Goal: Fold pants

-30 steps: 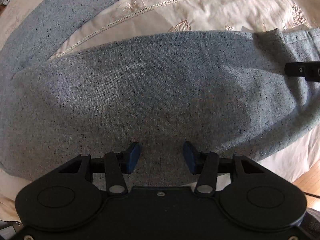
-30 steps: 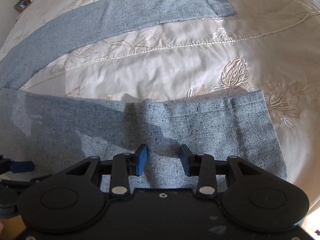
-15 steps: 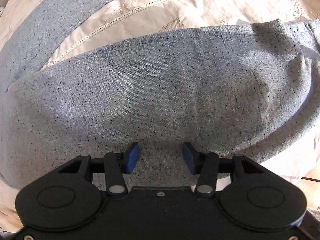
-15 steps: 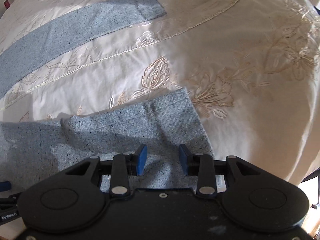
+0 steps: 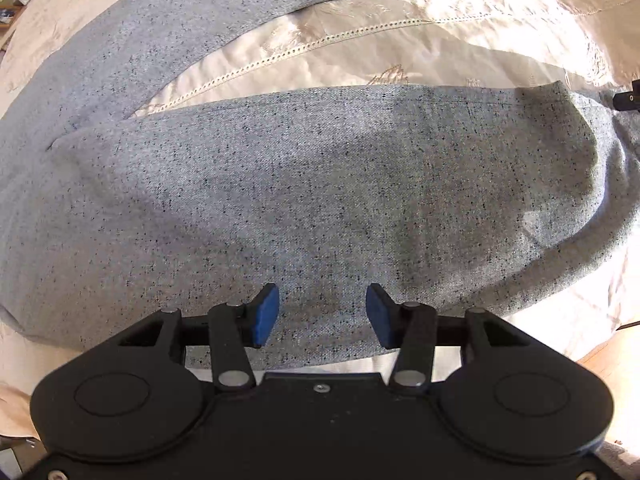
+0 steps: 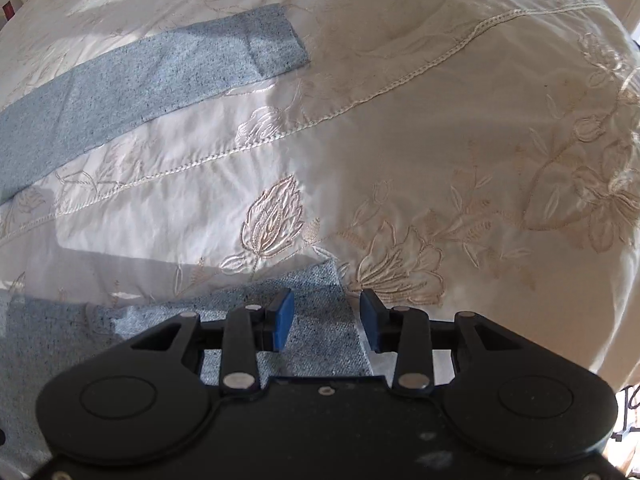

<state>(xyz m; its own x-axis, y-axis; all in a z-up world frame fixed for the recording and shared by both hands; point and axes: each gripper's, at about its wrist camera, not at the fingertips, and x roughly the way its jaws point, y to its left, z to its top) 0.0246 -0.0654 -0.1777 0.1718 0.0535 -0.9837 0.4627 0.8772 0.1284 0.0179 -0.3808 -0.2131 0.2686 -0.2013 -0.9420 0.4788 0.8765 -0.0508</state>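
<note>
Left gripper [image 5: 322,314] released, spread over the near leg of the pants [image 5: 320,184]; right gripper [image 6: 325,320] released, straddling that leg's hem [image 6: 320,320] on the bedspread [image 6: 440,140].

pants [image 5: 320,200]: 1 | pant legs: 2 | tongs [image 5: 322,316]: 2 | bedspread [image 6: 440,140]: 1

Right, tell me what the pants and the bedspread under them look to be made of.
Pants: a matte, blue-grey woven cloth flecked with dark specks, perhaps a wool or cotton blend; the fine weave shows up close. Bedspread: a smooth cream fabric with a soft sheen, likely satin or polished cotton, with raised floral embroidery and stitched trim lines.
</note>
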